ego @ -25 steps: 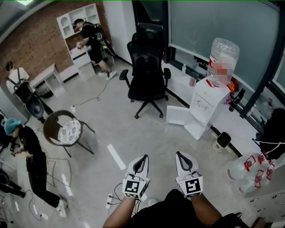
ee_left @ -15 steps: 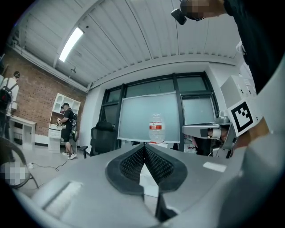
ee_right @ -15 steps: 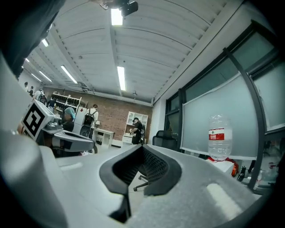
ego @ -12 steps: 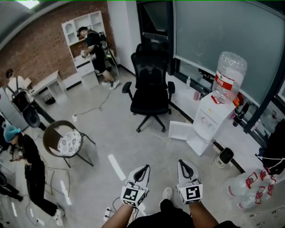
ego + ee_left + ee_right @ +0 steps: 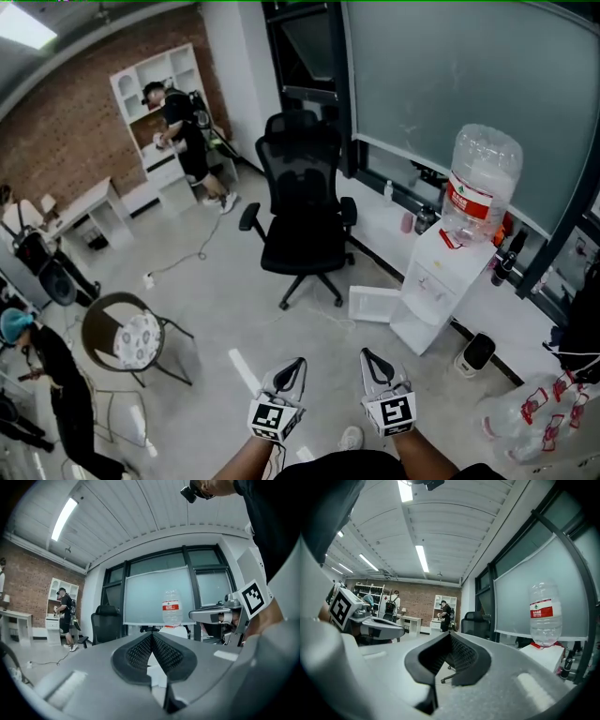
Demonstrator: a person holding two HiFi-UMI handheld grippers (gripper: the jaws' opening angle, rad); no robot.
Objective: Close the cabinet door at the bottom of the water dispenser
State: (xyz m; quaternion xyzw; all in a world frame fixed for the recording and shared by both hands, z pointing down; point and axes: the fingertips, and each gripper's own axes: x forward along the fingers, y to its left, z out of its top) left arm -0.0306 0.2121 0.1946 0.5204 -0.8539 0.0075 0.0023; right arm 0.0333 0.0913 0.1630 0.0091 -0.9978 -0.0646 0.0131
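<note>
The white water dispenser [image 5: 427,295] is set against the window wall, at 2 o'clock from the grippers in the head view. A clear bottle [image 5: 480,183] with a red label is upended on top of it.

The cabinet door [image 5: 373,304] at its base is swung wide open to the left. It shows as a plain white panel low by the floor, at 1 o'clock. Its free edge is turned toward the wheeled base of a black office chair [image 5: 302,211] at 12 o'clock, and a narrow gap is left between them.

Bare grey floor [image 5: 309,328] lies open between the door and the grippers. A small dark appliance [image 5: 477,352] is placed just right of the dispenser. Empty bottles [image 5: 539,412] are heaped at 4 o'clock, and a round chair [image 5: 127,337] is seen at 9 o'clock.

The left gripper [image 5: 296,364] and right gripper [image 5: 367,356] are held side by side, well apart from the door. Each has its jaws pressed together with nothing between them.
</note>
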